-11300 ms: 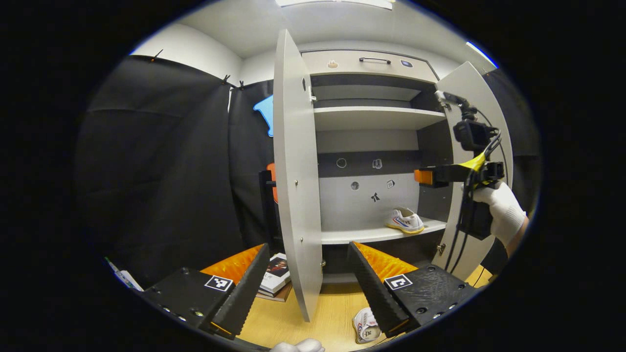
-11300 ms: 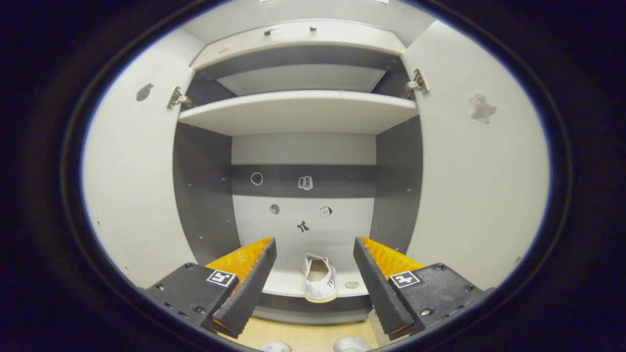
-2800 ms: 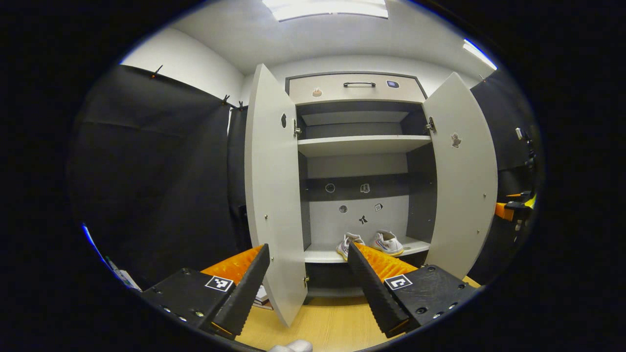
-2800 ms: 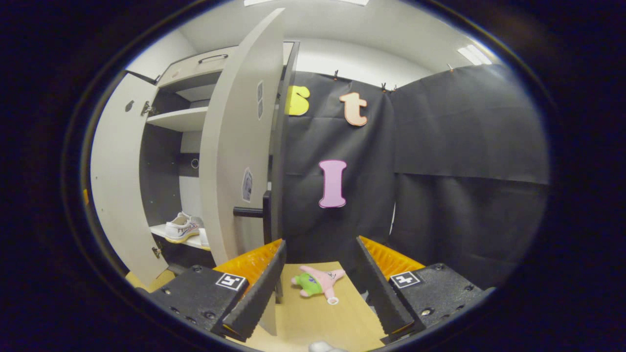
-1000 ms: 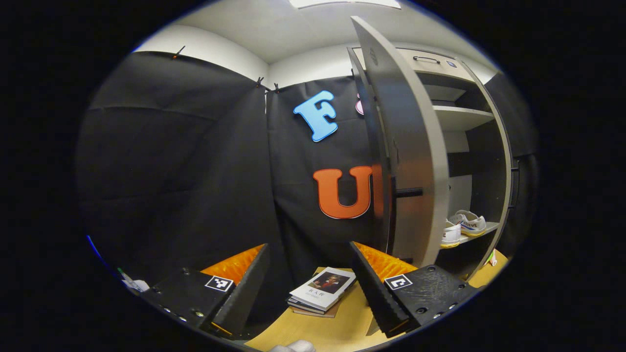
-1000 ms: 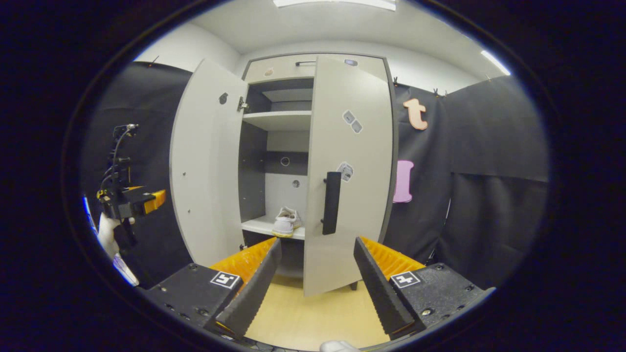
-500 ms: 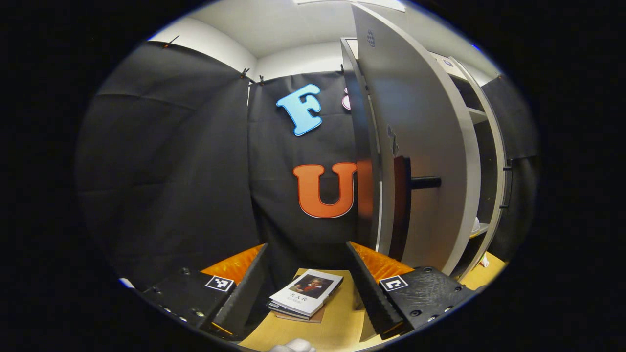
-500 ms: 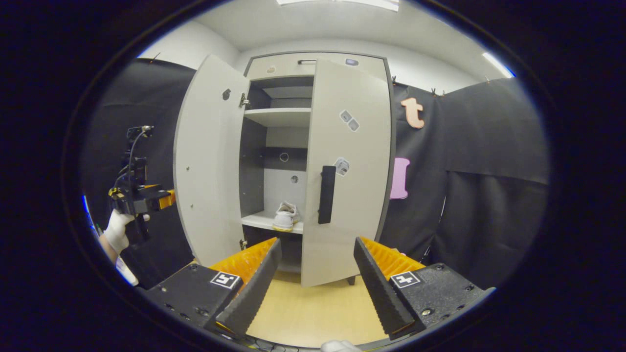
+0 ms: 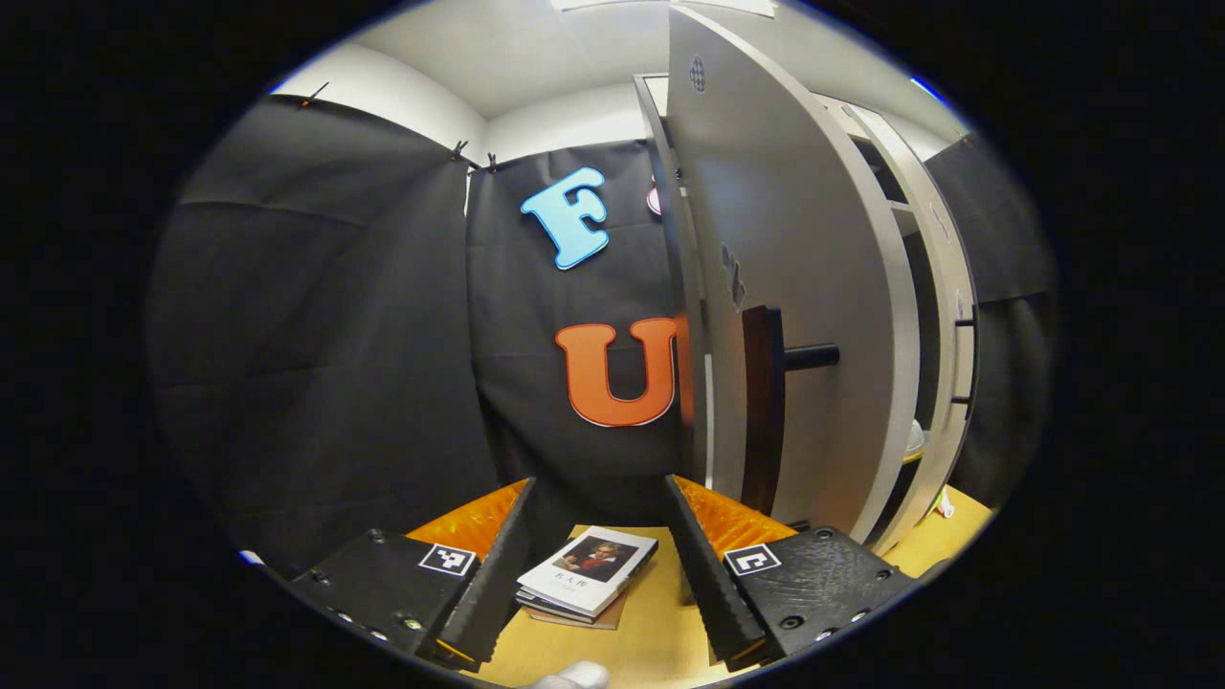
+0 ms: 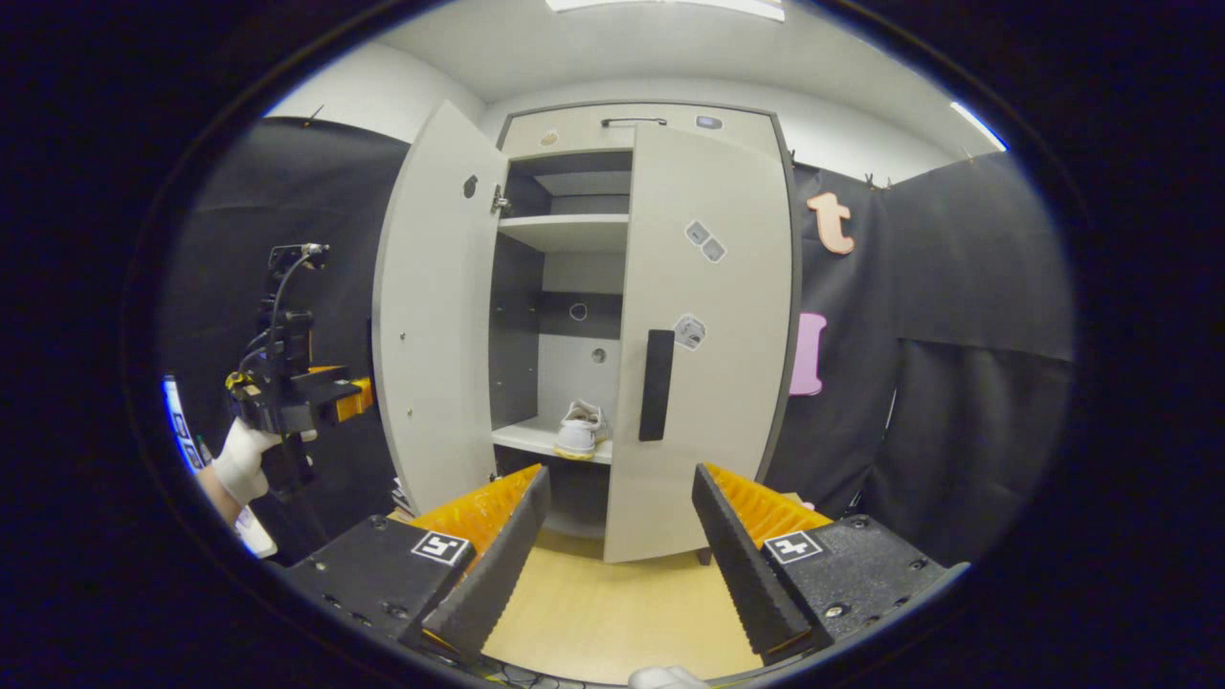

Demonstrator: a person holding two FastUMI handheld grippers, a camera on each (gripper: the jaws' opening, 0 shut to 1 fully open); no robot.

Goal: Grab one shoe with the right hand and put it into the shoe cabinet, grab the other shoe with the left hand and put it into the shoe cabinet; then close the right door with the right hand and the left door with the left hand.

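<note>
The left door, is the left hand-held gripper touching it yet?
Apart. In the right gripper view, dark cloth shows between the left hand-held gripper and the left door.

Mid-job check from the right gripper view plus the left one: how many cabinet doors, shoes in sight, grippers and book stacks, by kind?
Cabinet doors: 2, the left door and the right door
Shoe on the shelf: 1
Grippers: 2, the left gripper and the right gripper
Book stack: 1
Total: 6

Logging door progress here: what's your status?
Both grippers open, holding nothing. Right door shut, left door open, left gripper behind it. Shoe on shelf. Books on floor, off the door's path.
</note>
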